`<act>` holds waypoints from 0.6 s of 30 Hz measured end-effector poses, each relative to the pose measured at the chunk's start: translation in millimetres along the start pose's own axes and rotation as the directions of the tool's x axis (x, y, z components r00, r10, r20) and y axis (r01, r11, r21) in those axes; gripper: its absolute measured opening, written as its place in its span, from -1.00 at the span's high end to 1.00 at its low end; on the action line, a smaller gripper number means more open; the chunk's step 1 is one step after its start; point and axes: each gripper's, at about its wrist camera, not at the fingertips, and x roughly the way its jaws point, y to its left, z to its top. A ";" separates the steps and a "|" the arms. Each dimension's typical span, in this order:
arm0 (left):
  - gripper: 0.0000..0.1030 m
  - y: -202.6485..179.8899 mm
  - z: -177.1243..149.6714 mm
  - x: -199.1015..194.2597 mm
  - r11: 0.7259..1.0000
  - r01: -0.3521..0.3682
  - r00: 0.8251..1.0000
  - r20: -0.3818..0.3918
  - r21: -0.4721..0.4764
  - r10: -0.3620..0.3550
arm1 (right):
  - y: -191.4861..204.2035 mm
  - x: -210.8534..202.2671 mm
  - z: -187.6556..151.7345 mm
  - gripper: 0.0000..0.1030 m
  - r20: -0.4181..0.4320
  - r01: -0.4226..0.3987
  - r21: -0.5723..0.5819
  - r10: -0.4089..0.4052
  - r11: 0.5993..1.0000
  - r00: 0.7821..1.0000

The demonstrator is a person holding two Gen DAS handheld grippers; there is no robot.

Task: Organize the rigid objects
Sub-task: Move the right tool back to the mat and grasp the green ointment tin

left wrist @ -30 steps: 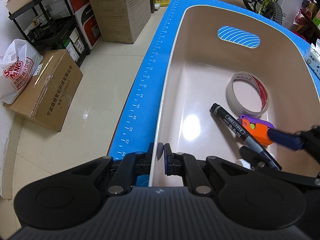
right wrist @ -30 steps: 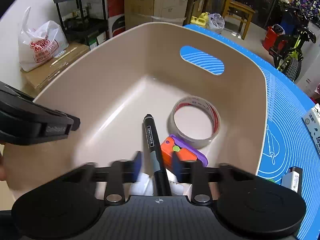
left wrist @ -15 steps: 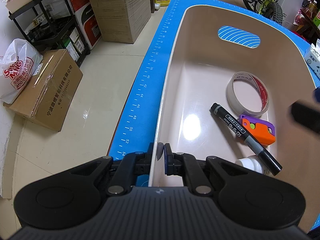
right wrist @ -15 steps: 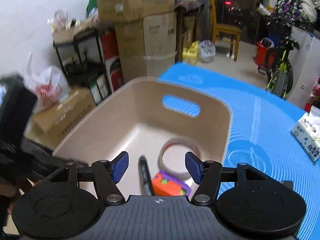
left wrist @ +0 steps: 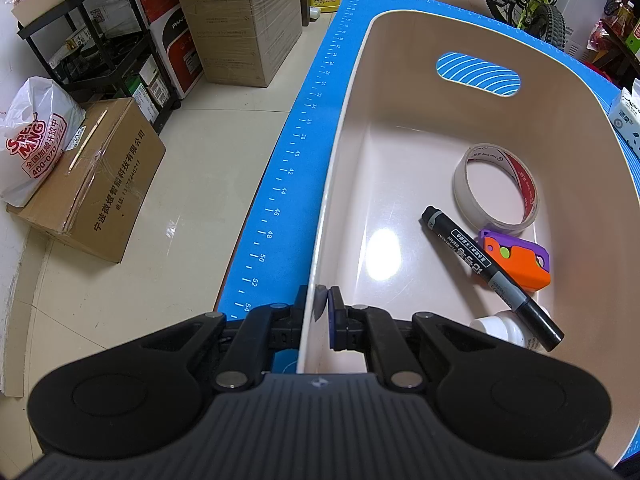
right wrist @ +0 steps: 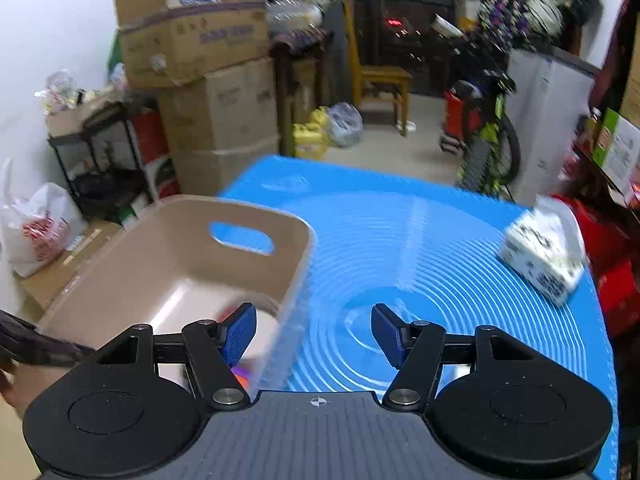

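Left gripper (left wrist: 322,312) is clamped on the near rim of the beige plastic bin (left wrist: 400,92), one pad inside the wall, one outside. Right gripper (right wrist: 314,330) hangs above the blue ringed mat (right wrist: 420,240) just beside the bin — its jaws stand wide and empty. On the bin floor lie a roll of clear tape (left wrist: 496,188), a black marker (left wrist: 486,272), an orange-and-purple plastic piece (left wrist: 516,260) and a small white bottle (left wrist: 500,328), clustered against the right wall.

One beige bin (left wrist: 460,128) holding one tape roll (left wrist: 496,188), one black marker (left wrist: 488,272), one orange-purple cutter (left wrist: 518,260), one white bottle (left wrist: 502,328).
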 end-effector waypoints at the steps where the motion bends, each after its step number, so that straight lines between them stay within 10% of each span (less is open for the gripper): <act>1: 0.80 0.0 0.0 0.0 1.000 0.000 1.000 0.000 0.000 0.000 | -5.8 2.9 -4.0 -0.37 -0.007 0.011 0.003 -0.011 1.000 1.000; 18: 0.80 -0.5 -0.5 0.9 1.000 -0.003 1.000 0.000 0.002 0.003 | -54.1 66.4 -74.6 -0.36 -0.124 0.092 0.037 -0.087 0.995 0.989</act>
